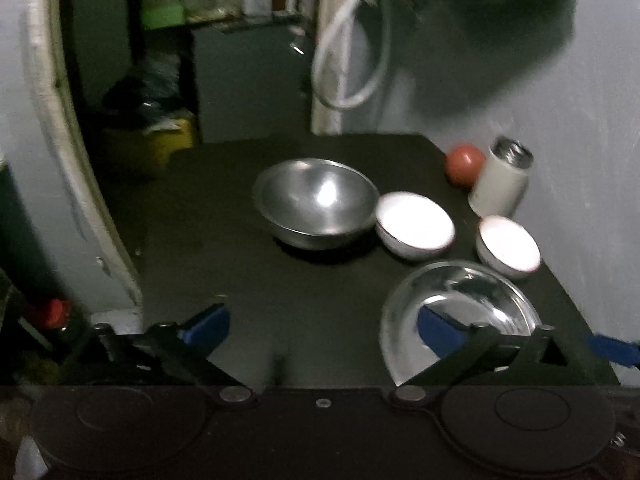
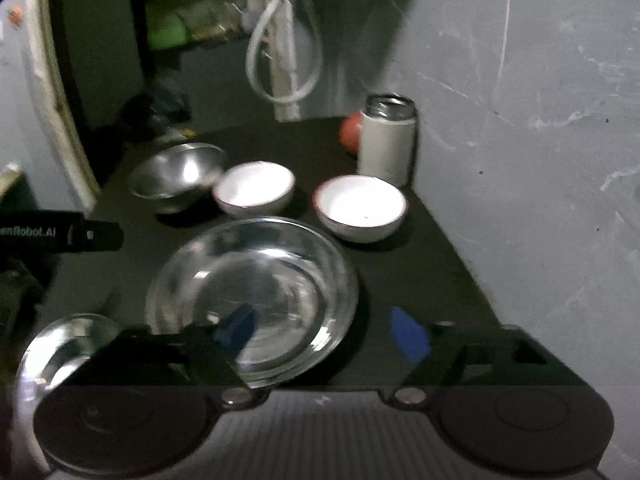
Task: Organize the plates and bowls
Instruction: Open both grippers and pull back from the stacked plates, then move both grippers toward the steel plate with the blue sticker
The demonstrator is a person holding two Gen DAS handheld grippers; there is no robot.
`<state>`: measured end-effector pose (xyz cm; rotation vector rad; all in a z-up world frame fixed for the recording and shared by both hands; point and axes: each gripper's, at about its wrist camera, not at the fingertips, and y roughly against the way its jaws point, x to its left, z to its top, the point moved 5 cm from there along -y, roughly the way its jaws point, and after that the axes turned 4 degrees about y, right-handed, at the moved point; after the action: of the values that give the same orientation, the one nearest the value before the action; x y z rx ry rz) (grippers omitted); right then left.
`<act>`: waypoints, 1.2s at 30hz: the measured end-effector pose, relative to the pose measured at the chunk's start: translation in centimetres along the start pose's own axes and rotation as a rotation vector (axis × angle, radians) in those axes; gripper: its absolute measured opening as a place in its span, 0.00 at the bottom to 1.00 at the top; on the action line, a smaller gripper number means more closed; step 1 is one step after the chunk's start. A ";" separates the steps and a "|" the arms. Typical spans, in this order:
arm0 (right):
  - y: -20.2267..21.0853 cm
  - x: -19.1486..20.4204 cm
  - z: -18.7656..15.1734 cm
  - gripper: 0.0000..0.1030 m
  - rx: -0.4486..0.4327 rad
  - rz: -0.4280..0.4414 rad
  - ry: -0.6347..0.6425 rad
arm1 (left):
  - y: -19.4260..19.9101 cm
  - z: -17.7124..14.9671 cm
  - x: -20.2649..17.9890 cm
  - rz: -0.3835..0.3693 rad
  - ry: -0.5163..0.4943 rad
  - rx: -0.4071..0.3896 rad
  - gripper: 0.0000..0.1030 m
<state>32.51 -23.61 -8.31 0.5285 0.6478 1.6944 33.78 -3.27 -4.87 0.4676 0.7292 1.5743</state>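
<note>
Dark counter (image 1: 248, 280) against a grey wall; lighting poor, both views blurred. Dishes all lie separately, nothing nested. Steel bowl (image 1: 316, 202) sits far centre-left, upright. First white bowl (image 1: 415, 224) stands just to its right, rims near or touching; cannot tell which. Second white bowl (image 1: 508, 247) sits further right, apart from the first, near the wall. Glass plate (image 2: 252, 296) lies flat in the near-centre of the counter, in front of both white bowls and apart from them. A second glass piece (image 2: 60, 344), plate or shallow bowl, shows at the near left edge in the right wrist view, partly hidden by the claw body. Non-task items at the far right corner: white jar (image 1: 500, 182) with metal top and a red ball (image 1: 464, 164) beside it. Left claw (image 1: 320, 326): jaws spread wide, holding nothing, its right finger over the near rim of the glass plate; contact not determinable. Right claw (image 2: 324, 332): jaws also apart, empty, left finger above the plate's near part. Assessment: task looks at or near its start. No stacking visible yet. Remaining, probably: nest the two white bowls, group the glass pieces, place the steel bowl.
</note>
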 end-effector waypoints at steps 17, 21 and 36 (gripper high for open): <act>7.9 7.1 2.6 1.00 -0.209 0.080 0.027 | 9.4 -0.7 8.4 -0.012 0.057 -0.175 0.99; 10.2 9.8 2.2 1.00 -0.222 0.060 0.017 | 11.4 -1.0 10.4 -0.065 0.043 -0.210 0.99; 15.0 15.2 -2.9 1.00 -0.126 0.003 0.061 | 11.9 -5.7 16.4 -0.161 0.088 -0.112 0.99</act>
<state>16.53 -11.50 -0.36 0.3901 0.5802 1.7464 19.00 11.53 -2.70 0.2522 0.7225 1.4823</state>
